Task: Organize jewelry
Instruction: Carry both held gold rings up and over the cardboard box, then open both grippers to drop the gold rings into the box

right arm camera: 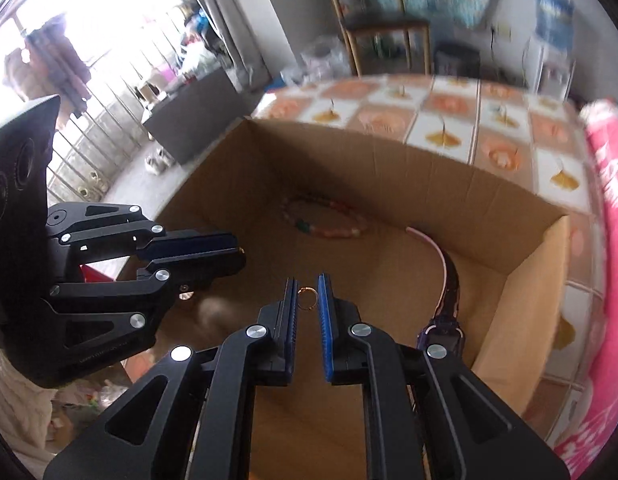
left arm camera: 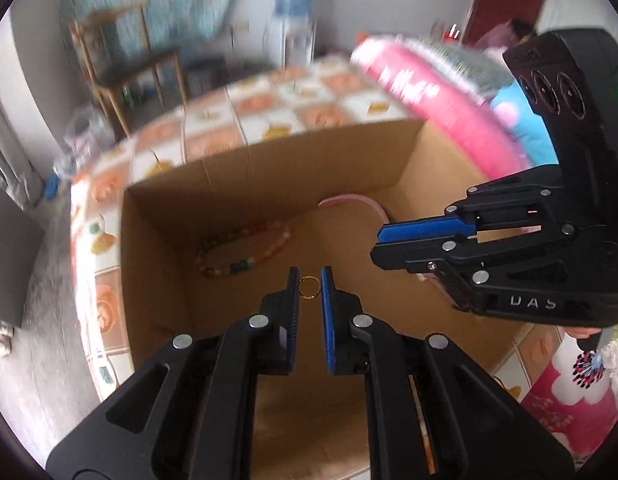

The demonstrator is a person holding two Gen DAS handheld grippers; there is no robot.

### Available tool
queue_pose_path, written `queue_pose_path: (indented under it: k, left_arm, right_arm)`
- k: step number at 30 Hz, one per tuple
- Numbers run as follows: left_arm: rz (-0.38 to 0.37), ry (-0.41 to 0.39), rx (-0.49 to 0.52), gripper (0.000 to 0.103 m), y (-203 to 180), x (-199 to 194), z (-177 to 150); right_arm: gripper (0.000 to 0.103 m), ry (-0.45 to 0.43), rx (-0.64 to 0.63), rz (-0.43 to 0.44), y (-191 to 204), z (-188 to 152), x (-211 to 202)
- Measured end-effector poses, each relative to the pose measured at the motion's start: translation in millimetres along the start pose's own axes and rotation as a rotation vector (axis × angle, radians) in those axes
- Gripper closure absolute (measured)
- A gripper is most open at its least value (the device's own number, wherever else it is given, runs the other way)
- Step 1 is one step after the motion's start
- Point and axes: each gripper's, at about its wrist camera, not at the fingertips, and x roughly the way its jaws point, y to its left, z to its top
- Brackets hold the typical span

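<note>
The room beyond the cardboard box (left arm camera: pixel 269 168) is motion-blurred; the bead bracelet (left arm camera: pixel 245 248) shows softly.

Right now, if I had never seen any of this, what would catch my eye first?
Probably the two black hand-held grippers with blue pads, each pinching a small gold ring at its tips: the left one holds a ring, the right one holds another ring. Below them sits an open cardboard box on a tiled cloth, with a colourful bead bracelet on its floor near the far wall.
</note>
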Motion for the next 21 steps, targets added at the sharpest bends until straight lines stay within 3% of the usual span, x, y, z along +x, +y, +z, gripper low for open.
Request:
queue_pose_path:
  k: [4,7,9,12,15,18,21]
  left_arm:
    - [-0.009,0.104,-0.054,0.093,9,34,19]
    - [-0.009,0.127,-0.080,0.093,14,43,24]
    - [-0.018,0.124,-0.084,0.091,13,46,24]
    - [-0.014,0.109,-0.071,0.076,10,45,22]
    - [0.003,0.089,-0.058,0.076,9,38,21]
    - [-0.001,0.057,-0.062,0.072,10,30,23]
    - [0.018,0.011,-0.065,0.072,11,12,21]
  right_arm:
    - [0.092,0.074,0.086,0.008,-22,14,26]
    - [0.092,0.075,0.107,0.012,-30,18,30]
    - [0.092,0.063,0.104,0.004,-32,16,30]
    - [0.091,0.048,0.106,0.009,-33,17,27]
    - [0.090,0.033,0.102,-0.004,-34,20,24]
    - [0.078,0.014,0.092,-0.014,-30,20,16]
    - [0.077,-0.008,0.088,-0.018,-28,19,5]
